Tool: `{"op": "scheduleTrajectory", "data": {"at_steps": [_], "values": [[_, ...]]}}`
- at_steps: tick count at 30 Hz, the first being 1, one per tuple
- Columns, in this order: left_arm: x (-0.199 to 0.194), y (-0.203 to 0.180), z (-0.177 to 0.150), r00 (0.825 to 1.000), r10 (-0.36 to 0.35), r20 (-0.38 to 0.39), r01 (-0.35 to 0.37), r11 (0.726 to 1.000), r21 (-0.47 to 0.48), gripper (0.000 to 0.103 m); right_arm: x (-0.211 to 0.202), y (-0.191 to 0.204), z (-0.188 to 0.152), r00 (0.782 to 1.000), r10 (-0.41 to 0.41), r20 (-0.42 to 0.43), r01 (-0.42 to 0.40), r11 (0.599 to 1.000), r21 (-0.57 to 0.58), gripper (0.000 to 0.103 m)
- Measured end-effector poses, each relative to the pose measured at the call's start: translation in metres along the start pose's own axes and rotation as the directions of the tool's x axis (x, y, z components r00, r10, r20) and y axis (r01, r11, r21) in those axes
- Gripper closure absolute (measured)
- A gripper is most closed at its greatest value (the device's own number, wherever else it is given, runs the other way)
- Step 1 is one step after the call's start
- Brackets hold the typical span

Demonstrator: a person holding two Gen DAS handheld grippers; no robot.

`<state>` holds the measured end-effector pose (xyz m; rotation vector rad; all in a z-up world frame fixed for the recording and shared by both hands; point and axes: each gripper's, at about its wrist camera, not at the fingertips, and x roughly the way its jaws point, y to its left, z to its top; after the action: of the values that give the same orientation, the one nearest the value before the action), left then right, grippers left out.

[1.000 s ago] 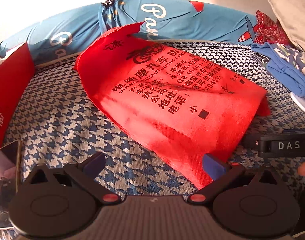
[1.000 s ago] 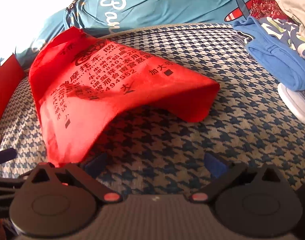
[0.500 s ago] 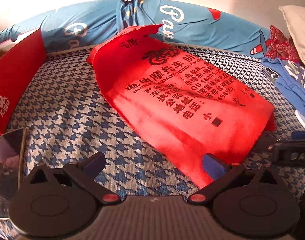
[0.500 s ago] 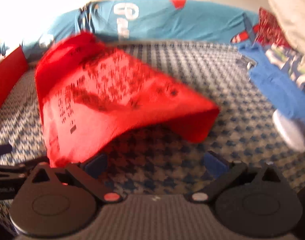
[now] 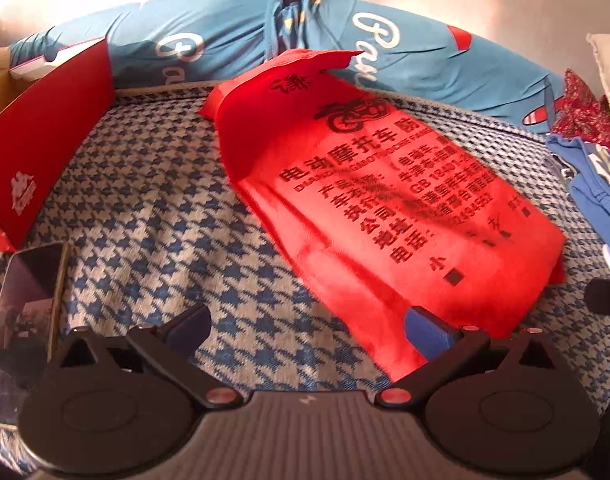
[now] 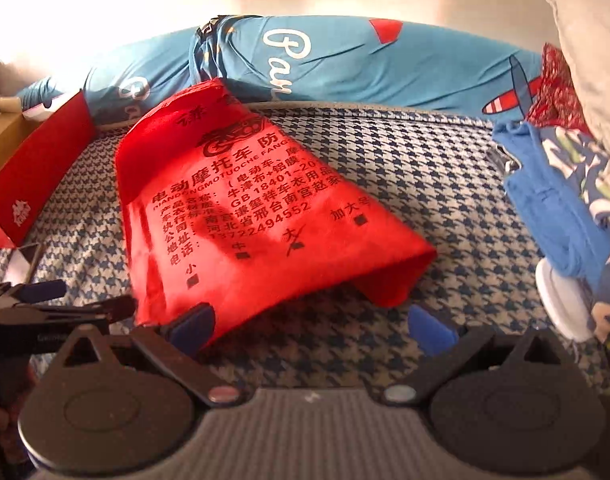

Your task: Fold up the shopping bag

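Observation:
A red shopping bag [image 5: 389, 208] printed with black characters lies spread on the blue-and-white houndstooth cover [image 5: 153, 208]. Its right corner is humped up off the cover [image 6: 397, 272]. My left gripper [image 5: 307, 328] is open just before the bag's near corner; its right finger [image 5: 427, 332] overlaps the red edge, with nothing held. In the right wrist view the bag [image 6: 257, 216] fills the middle, and my right gripper [image 6: 311, 330] is open at its near edge, the left finger [image 6: 193, 328] in front of the fabric. The left gripper [image 6: 65, 308] shows at that view's left.
A red box [image 5: 45, 152] stands at the left, with a phone [image 5: 21, 320] lying before it. A long blue bolster [image 5: 225, 52] runs along the back. Blue clothes [image 6: 553, 208], a white round object [image 6: 561, 304] and a pale pillow [image 6: 593, 60] lie at the right.
The left view has swung leftward, so the bag sits further right in it. The right gripper has come closer to the bag's near edge. Both grippers stay open.

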<state>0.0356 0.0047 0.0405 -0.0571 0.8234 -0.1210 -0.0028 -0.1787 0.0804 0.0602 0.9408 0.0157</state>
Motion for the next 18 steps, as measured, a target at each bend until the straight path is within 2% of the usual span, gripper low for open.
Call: {"op": "scheduleTrajectory", "data": {"at_steps": [6, 8, 12, 18], "values": [[0.007, -0.013, 0.029, 1.000, -0.022, -0.006, 0.023, 0.997, 0.077, 0.000, 0.027, -0.002, 0.042, 0.999, -0.009, 0.040, 0.009, 1.000, 0.005, 0.000], [0.016, -0.016, 0.034, 0.999, -0.024, -0.023, 0.026, 0.995, 0.101, 0.000, 0.051, -0.006, 0.056, 0.999, -0.011, 0.040, 0.010, 1.000, 0.018, 0.000], [0.034, -0.023, 0.044, 0.998, -0.026, -0.057, 0.034, 0.988, 0.148, 0.000, 0.087, -0.012, 0.065, 1.000, -0.011, -0.010, 0.012, 0.998, 0.060, 0.000], [0.057, -0.034, 0.048, 0.994, -0.042, -0.104, 0.064, 0.974, 0.218, 0.000, 0.111, -0.009, 0.061, 0.998, 0.026, -0.049, -0.022, 0.997, 0.080, 0.000]]}}
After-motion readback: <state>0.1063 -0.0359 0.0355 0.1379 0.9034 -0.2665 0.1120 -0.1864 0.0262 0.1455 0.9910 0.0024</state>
